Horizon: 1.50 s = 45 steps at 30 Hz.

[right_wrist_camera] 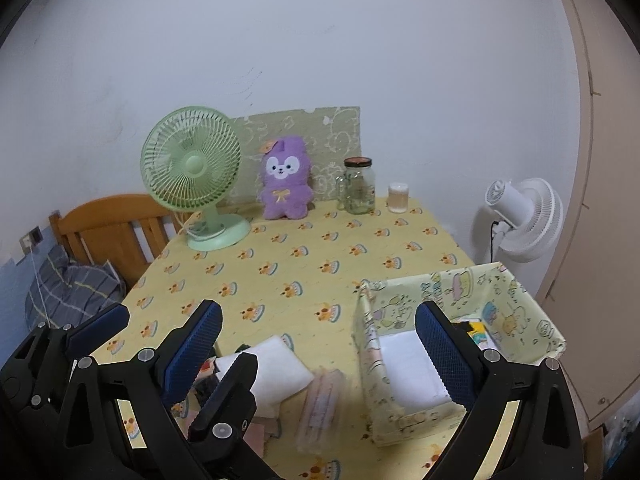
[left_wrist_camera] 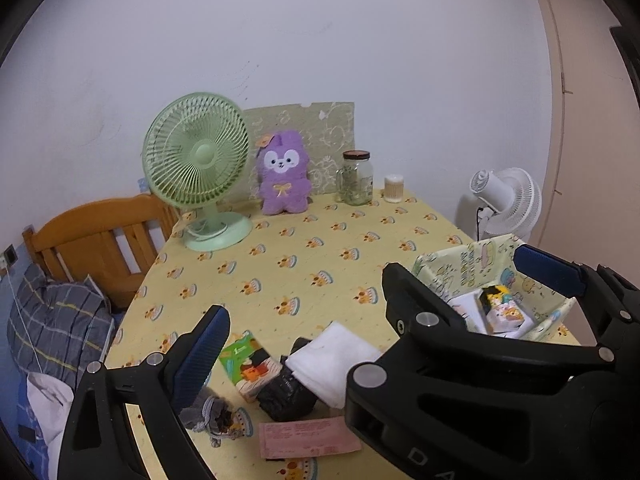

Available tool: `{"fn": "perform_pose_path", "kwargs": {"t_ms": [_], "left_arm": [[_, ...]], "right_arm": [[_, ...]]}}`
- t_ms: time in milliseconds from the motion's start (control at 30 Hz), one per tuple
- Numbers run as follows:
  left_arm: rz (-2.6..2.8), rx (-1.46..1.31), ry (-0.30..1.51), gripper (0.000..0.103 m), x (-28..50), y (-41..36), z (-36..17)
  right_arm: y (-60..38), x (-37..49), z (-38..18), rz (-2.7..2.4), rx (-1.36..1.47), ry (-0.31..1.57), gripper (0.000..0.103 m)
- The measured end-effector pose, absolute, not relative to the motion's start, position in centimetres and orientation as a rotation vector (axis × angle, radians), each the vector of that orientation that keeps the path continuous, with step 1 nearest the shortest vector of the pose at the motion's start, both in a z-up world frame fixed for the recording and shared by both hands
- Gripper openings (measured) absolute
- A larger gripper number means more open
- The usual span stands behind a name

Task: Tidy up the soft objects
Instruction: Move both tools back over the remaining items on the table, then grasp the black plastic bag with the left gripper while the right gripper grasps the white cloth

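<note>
The table [left_wrist_camera: 320, 248], under a yellow cloth with small cake prints, fills the middle of both views. At its far edge, toward 12 o'clock, a patterned board [left_wrist_camera: 332, 132] leans on the wall. The green fan [left_wrist_camera: 198, 168] stands at 11 o'clock, and the purple plush [left_wrist_camera: 283, 174] sits upright just right of it, against the board. Right of the plush stand a glass jar [left_wrist_camera: 356, 178] and a small white cup [left_wrist_camera: 394, 189]. A white fan [right_wrist_camera: 520, 216] stands off the table at 2 o'clock, and a wooden headboard [left_wrist_camera: 100, 236] shows at 9 o'clock with grey checked bedding [left_wrist_camera: 56, 324] below it.

The fabric bin [right_wrist_camera: 460, 344] sits on the table's near right corner, at 4 o'clock in the right view. It holds a white folded piece and a small colourful pack [left_wrist_camera: 502, 310].

The loose soft things lie at 6 o'clock in the left view: a white cloth [left_wrist_camera: 334, 360] lapping over a black bag [left_wrist_camera: 286, 394], a green tissue pack [left_wrist_camera: 250, 364] touching the bag's left side, a grey knit piece [left_wrist_camera: 212, 418] near the left finger, and a pink packet [left_wrist_camera: 308, 436] nearest the camera.

The left gripper [left_wrist_camera: 302, 344] hangs over this pile, jaws spread wide, gripping nothing. The right gripper [right_wrist_camera: 320, 354] also has its jaws released and empty, one finger over the pile's edge, the other over the bin. A blurred pink packet lies between pile and bin in the right view.
</note>
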<state>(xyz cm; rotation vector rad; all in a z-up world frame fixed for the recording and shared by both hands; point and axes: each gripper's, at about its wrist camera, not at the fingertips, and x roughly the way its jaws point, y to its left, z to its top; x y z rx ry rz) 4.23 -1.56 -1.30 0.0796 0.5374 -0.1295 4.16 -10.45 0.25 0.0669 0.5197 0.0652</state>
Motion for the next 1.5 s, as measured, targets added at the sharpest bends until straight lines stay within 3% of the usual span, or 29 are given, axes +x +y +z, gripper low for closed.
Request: {"fn": "perform_pose_path", "kwargs": {"t_ms": [1500], "left_arm": [[0.018,-0.011,0.769,0.097,8.7,5.0,-11.7]], "right_arm": [[-4.3,11.0,-10.6,0.193,0.026,0.786,0.098]]}}
